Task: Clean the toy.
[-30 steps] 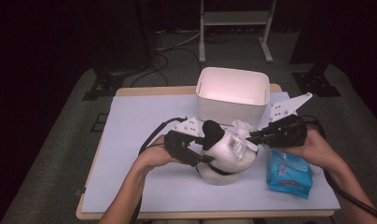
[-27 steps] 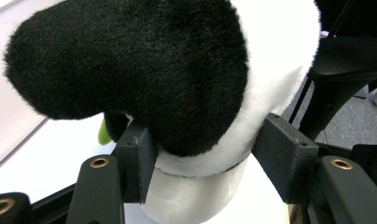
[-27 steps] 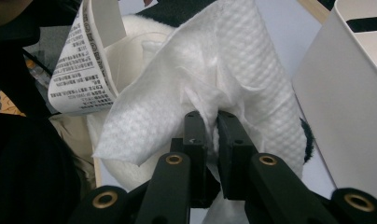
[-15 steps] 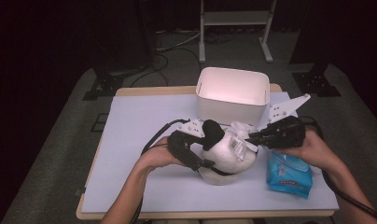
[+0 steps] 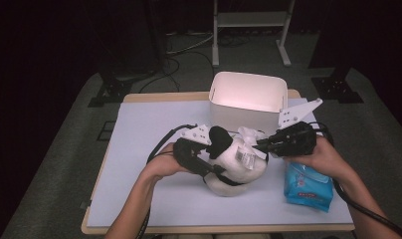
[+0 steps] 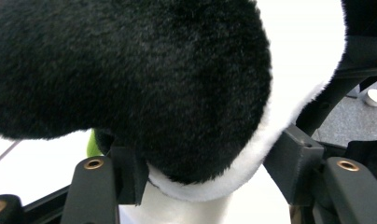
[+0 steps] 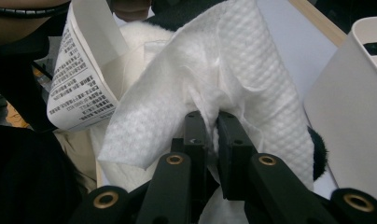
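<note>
While the plush panda [image 5: 236, 164] lay mid-table before the white bin [image 5: 246, 97], its face was hidden. Its tag [image 7: 77, 91] bore print too small to read. The left gripper [image 5: 201, 157], jaws having just narrowed, clasped a black ear [image 6: 144, 79]; the right gripper [image 7: 212, 122] pinched a white wipe [image 7: 214, 74] against it.

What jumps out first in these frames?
The black-and-white plush toy at the table's middle, pinned between both grippers. The left gripper has a black furry part of it between its jaws, which have just been closing, while the right gripper pinches a white wipe against the toy. A blue wipe pack lies by the right hand, a white bin behind.
</note>
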